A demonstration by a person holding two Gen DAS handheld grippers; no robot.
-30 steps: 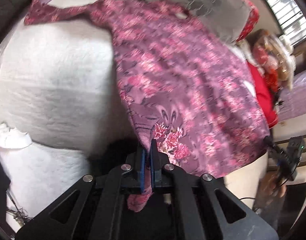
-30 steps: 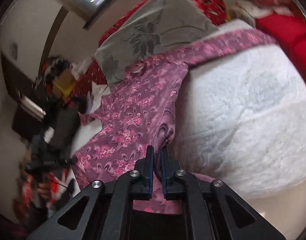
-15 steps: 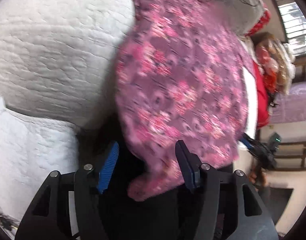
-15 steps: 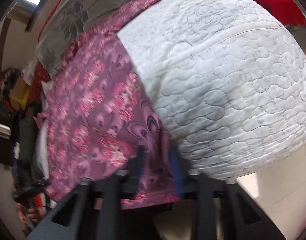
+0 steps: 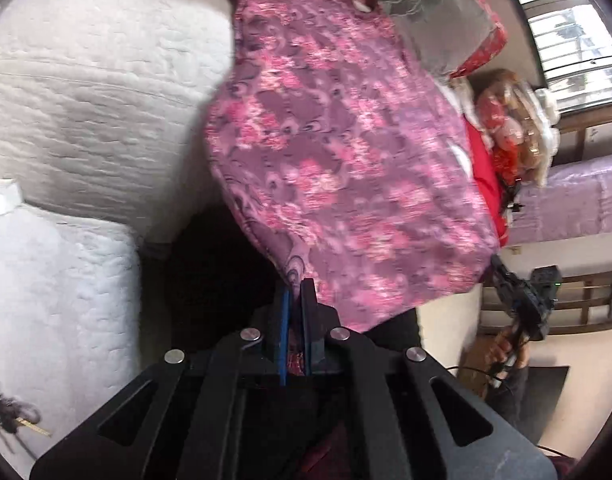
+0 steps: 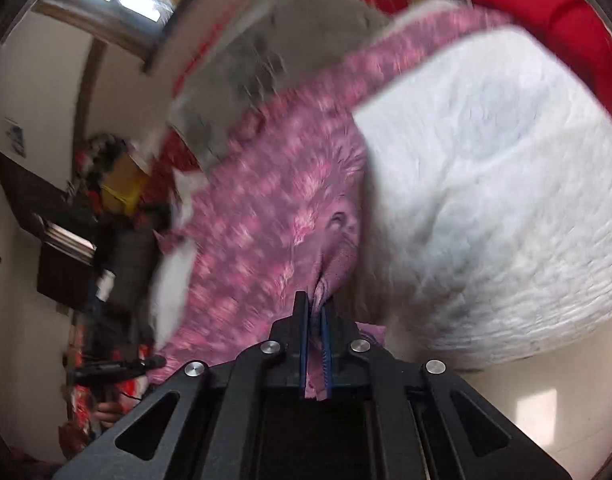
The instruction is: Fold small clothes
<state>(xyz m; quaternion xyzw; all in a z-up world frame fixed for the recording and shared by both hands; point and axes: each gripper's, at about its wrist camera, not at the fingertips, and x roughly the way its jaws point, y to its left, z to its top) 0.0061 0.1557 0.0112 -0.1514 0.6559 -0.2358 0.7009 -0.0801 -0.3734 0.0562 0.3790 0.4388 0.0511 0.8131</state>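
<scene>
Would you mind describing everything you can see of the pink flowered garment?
The garment is thin woven-looking cloth, purple with pink flowers and dark swirls. It lies spread over the white quilted mattress, its far end reaching the grey pillow, its near hem hanging off the edge. The left gripper is shut on one hem corner and the right gripper on another, bunching the cloth there. The right view is blurred.

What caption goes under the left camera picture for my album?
Left gripper pinches the hem of a pink flowery dress lying over a white quilt.
</scene>
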